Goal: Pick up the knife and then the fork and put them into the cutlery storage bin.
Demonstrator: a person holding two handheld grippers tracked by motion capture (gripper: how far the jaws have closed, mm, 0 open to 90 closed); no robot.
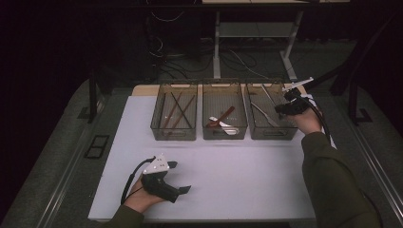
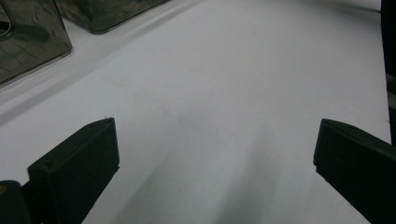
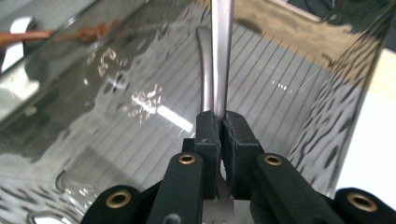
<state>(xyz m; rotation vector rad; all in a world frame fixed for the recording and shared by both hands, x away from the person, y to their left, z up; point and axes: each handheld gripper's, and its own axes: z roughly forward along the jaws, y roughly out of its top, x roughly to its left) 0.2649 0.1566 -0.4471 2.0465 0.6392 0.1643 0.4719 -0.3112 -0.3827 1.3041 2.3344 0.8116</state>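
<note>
Now my right gripper (image 3: 219, 122) has its jaws pinched tight on the handle of a metal utensil (image 3: 221, 56), holding it over the right-hand bin (image 1: 272, 130) of three smoky clear bins that sit in a row at the far side of the white table (image 1: 247, 175). That bin already has other metal cutlery (image 1: 264, 115) lying in it. The middle bin (image 1: 224, 132) holds a white spoon (image 1: 222, 124) and a reddish piece, the left bin (image 1: 174, 133) brown chopsticks (image 1: 177, 110). My left gripper (image 1: 177, 176) rests low on the near left of the table, jaws spread wide with nothing between them.
</note>
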